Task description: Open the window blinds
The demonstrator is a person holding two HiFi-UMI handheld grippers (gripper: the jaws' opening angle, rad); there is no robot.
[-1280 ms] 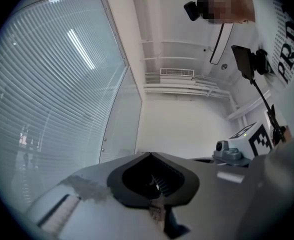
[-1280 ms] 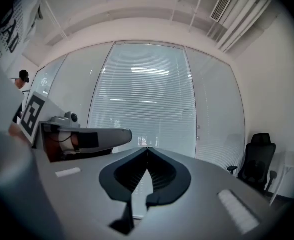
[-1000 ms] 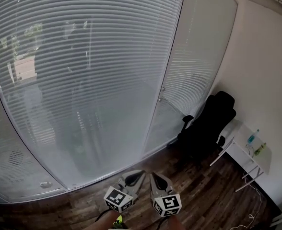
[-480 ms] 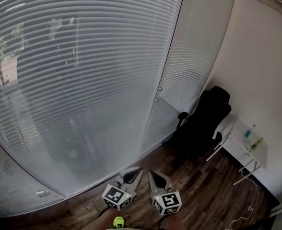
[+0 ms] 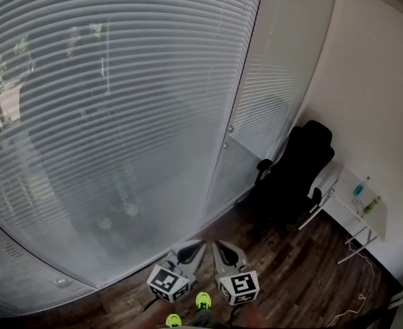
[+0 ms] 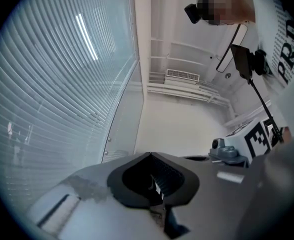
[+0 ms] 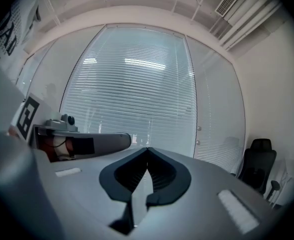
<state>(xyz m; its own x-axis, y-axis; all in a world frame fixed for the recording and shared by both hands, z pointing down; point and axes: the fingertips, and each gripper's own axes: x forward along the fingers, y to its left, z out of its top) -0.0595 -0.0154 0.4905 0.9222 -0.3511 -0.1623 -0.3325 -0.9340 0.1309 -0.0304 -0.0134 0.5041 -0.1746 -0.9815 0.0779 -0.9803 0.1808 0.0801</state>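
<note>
The blinds (image 5: 119,115) hang lowered across the big window straight ahead. Their slats look thin, light and easy to bend, so I would leave them alone and try the two small knobs (image 5: 228,136) on the frame post at their right edge, since I can see no cord or wand. My left hand-held gripper (image 5: 199,245) and right hand-held gripper (image 5: 217,247) sit low over the wooden floor (image 5: 290,279), both pinched closed on nothing. A black office chair (image 5: 294,177) and a white worktop (image 5: 356,211) with bottles (image 5: 360,192) fill the right corner, beside my path to the post rather than across it.
</note>
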